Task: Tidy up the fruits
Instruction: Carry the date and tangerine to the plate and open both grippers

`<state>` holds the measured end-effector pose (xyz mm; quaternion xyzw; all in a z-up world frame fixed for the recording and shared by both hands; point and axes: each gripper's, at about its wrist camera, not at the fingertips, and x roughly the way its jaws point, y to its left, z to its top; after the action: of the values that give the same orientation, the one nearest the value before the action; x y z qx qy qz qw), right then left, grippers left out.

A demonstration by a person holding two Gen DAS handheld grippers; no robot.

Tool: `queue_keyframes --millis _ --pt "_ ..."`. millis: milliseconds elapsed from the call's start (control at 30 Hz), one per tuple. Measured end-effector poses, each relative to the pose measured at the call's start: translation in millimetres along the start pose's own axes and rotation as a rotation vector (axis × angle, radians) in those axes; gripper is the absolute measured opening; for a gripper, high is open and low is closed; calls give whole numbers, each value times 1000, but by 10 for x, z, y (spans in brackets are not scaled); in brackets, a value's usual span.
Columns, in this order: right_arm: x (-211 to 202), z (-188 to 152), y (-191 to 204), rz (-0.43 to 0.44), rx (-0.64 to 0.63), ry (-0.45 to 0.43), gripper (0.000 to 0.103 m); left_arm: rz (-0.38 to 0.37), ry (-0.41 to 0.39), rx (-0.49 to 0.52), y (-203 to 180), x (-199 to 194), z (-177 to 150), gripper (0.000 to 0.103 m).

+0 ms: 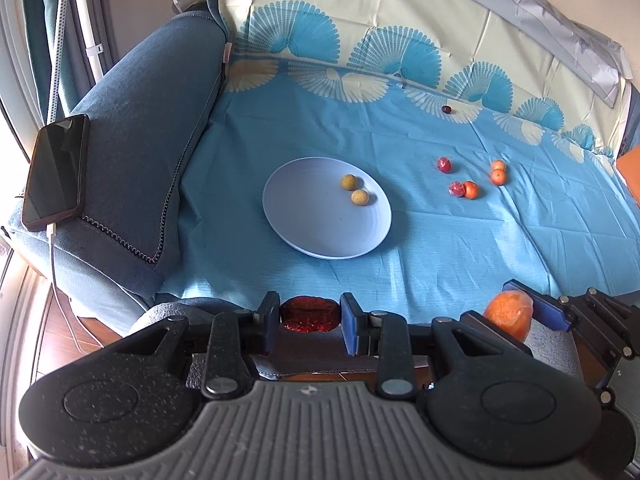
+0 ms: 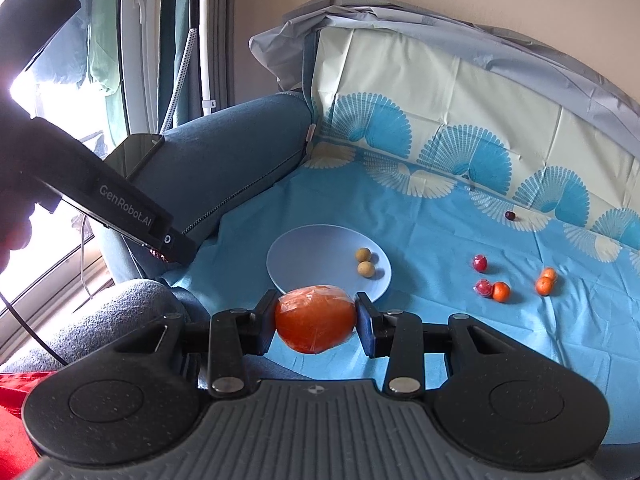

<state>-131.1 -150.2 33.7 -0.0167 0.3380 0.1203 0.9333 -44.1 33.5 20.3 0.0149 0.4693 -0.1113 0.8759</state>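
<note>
Two tan round fruits (image 1: 354,190) already on pale blue plate (image 1: 320,244). Left gripper (image 1: 309,316) pinches red foil-wrapped fruit (image 1: 308,315), right gripper (image 2: 316,320) pinches plastic-wrapped orange fruit (image 2: 316,320). Small loose fruits (image 1: 472,178) remain scattered on blue cloth (image 1: 480,240).

Smooth matt plate (image 1: 320,236) on creased plasticky tablecloth (image 1: 460,240); glossy glass phone (image 1: 56,172).

The blue cloth (image 1: 460,240) lies bare across the lower right of the left wrist frame, between the plate (image 1: 320,236) and the right edge; passage there is clear. The plate's near half is unoccupied; two yellow-green fruits (image 1: 354,190) sit at its far side. A loose cluster of small red and orange fruits (image 1: 466,189) occupies centre right. The sofa armrest (image 1: 152,140), bearing a phone (image 1: 56,172), walls off the left. The draped backrest (image 1: 400,12) closes the top.
</note>
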Motion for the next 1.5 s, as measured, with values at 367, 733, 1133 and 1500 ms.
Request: queue_keyframes --millis 367,733,1133,1500 --pt "314 3 -100 20 28 46 42 10 37 -12 59 273 208 36" --pt "1057 134 -271 23 58 96 42 25 59 -29 99 982 745 36" --pt "2149 191 -639 4 90 182 42 16 167 -16 97 2188 1108 36" --pt "2708 146 -608 16 58 267 73 7 115 4 133 2503 1204 103"
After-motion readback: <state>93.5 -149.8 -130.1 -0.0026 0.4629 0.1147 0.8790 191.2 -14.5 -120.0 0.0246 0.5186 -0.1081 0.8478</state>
